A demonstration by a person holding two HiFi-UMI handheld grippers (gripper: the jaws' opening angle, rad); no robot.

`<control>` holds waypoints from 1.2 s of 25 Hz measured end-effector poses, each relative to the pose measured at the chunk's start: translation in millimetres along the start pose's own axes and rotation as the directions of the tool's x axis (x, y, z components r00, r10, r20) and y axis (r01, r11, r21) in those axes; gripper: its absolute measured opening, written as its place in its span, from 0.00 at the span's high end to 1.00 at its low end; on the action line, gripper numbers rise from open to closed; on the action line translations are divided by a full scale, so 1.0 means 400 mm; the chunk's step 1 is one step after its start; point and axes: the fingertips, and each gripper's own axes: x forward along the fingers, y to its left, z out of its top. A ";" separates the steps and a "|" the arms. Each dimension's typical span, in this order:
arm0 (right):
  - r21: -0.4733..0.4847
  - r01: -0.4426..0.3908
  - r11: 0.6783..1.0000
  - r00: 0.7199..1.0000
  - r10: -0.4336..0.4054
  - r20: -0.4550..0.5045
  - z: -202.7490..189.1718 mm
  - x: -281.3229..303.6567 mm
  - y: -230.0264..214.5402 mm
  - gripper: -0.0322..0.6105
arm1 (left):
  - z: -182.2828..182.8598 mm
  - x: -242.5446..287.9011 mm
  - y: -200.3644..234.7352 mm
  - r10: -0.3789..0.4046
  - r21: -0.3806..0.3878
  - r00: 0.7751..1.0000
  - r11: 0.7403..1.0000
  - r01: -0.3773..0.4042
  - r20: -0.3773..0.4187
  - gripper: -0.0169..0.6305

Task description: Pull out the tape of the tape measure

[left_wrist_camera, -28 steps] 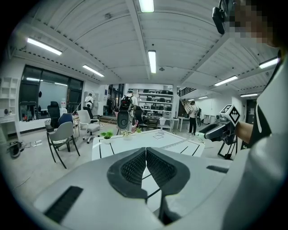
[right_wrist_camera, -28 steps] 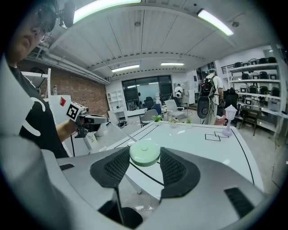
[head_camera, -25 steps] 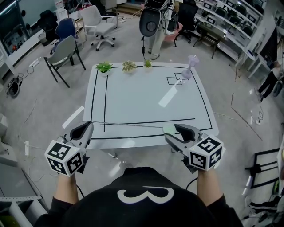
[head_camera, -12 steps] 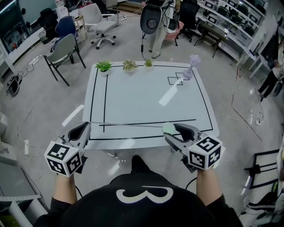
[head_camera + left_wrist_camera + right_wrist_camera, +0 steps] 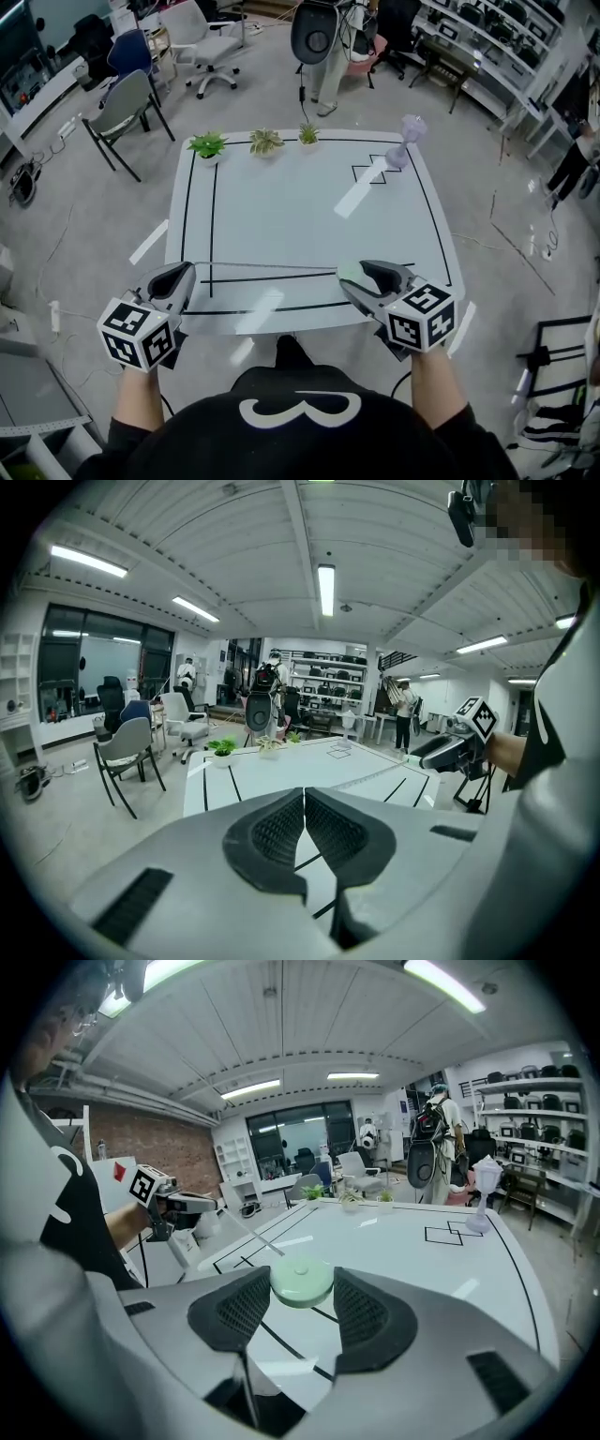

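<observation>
A pale green round tape measure (image 5: 348, 272) (image 5: 302, 1283) sits between the pads of my right gripper (image 5: 360, 275) (image 5: 300, 1309), which is shut on its sides. Its thin tape (image 5: 267, 268) (image 5: 370, 775) (image 5: 246, 1230) is drawn out to the left, low over the front of the white table (image 5: 300, 206). My left gripper (image 5: 189, 269) (image 5: 305, 799) is shut, and the tape's end runs into its tips. Each gripper shows in the other's view: the right gripper (image 5: 448, 750) and the left gripper (image 5: 187, 1206).
Three small potted plants (image 5: 266, 142) line the table's far edge, and a lilac vase-like piece (image 5: 407, 139) stands at its far right. Black tape lines (image 5: 212, 216) mark the top. Chairs (image 5: 127, 105) and a standing person (image 5: 323, 47) are beyond the table.
Both grippers keep their hold and the tape stays about as long. The head view has shifted a little, and a foot now shows under the table's front edge.
</observation>
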 end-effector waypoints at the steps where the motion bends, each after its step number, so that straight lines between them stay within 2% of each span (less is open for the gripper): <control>1: -0.001 -0.001 1.000 1.000 0.001 -0.010 0.001 0.013 -0.014 0.61 | -0.003 0.018 0.006 -0.003 -0.008 1.000 1.000 0.003 -0.011 0.96; 8: -0.006 -0.005 1.000 0.995 0.004 -0.103 -0.014 0.127 -0.111 0.61 | -0.055 0.126 0.058 -0.005 -0.056 0.994 0.998 -0.001 -0.109 0.96; 12: 0.015 -0.019 1.000 0.987 0.021 -0.160 -0.042 0.193 -0.151 0.61 | -0.102 0.176 0.081 -0.031 -0.078 0.983 0.997 0.017 -0.183 0.96; 17: 0.032 -0.019 0.999 0.978 0.026 -0.205 -0.078 0.274 -0.200 0.61 | -0.157 0.239 0.119 -0.032 -0.116 0.970 0.993 0.004 -0.239 0.96; 22: -0.032 -0.011 0.999 0.970 0.003 -0.244 -0.101 0.334 -0.235 0.61 | -0.204 0.293 0.146 -0.028 -0.138 0.956 0.990 -0.013 -0.291 0.96; 30: -0.122 0.015 0.992 0.963 -0.047 -0.267 -0.133 0.385 -0.247 0.61 | -0.277 0.338 0.172 -0.005 -0.075 0.928 0.997 -0.025 -0.373 0.96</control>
